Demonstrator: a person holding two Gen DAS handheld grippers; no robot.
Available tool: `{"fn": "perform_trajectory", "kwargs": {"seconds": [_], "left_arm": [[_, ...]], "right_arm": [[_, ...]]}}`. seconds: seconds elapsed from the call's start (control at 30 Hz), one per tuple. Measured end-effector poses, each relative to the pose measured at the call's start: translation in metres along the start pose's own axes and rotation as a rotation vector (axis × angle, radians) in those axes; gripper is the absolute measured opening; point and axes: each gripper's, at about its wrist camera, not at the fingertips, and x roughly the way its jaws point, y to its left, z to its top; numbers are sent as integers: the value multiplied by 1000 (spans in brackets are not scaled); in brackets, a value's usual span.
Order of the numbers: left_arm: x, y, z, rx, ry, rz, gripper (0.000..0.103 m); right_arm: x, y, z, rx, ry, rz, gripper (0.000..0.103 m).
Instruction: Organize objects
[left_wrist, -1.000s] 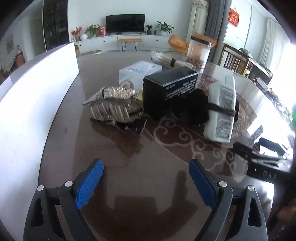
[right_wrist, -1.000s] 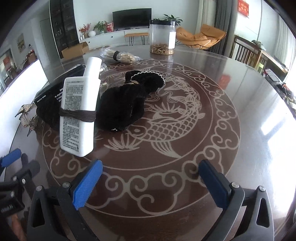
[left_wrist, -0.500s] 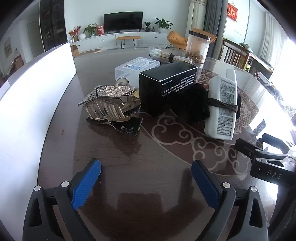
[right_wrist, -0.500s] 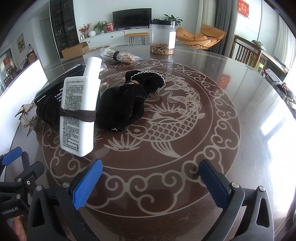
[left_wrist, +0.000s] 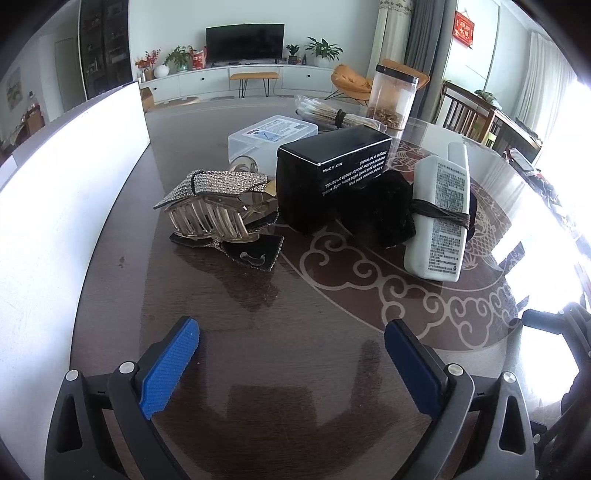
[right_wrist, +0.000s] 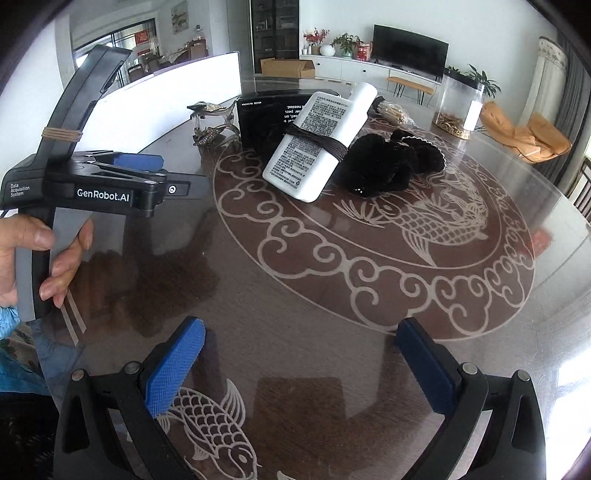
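A rhinestone hair claw clip (left_wrist: 218, 206) lies on the dark round table (left_wrist: 280, 369), left of a black box (left_wrist: 332, 173). A white bottle (left_wrist: 439, 214) wrapped with a brown hair tie leans on a black scrunchie (left_wrist: 388, 214). My left gripper (left_wrist: 291, 354) is open and empty, short of the clip. My right gripper (right_wrist: 299, 354) is open and empty above the table; the bottle (right_wrist: 317, 140), scrunchie (right_wrist: 391, 162), box (right_wrist: 266, 114) and clip (right_wrist: 210, 122) lie ahead. The left gripper (right_wrist: 140, 162) shows at its left, held by a hand.
A clear plastic box (left_wrist: 273, 136), a bundle of sticks (left_wrist: 332, 114) and a tall clear jar (left_wrist: 393, 98) stand behind the black box. A white panel (left_wrist: 70, 192) runs along the table's left side. Chairs (left_wrist: 469, 118) stand at the right.
The right gripper has pulled back and swung left, so the left gripper and hand now show in its view. The left gripper has drawn slightly closer to the clip. Both stay open.
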Motion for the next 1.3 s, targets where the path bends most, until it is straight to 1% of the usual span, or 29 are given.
{"fn": "perform_trajectory", "kwargs": {"seconds": [0.17, 0.33, 0.67, 0.83, 1.3], "left_arm": [[-1, 2, 0, -6, -3, -9, 102], [0, 0, 0, 7, 3, 7, 102], [1, -2, 0, 15, 7, 16, 102], [1, -2, 0, 8, 4, 6, 102], [3, -3, 1, 10, 6, 10, 102]], "right_arm": [[-2, 3, 0, -1, 0, -1, 103], [-1, 2, 0, -1, 0, -1, 103], [0, 2, 1, -1, 0, -1, 103], [0, 2, 1, -1, 0, -1, 103], [0, 1, 1, -1, 0, -1, 103]]}}
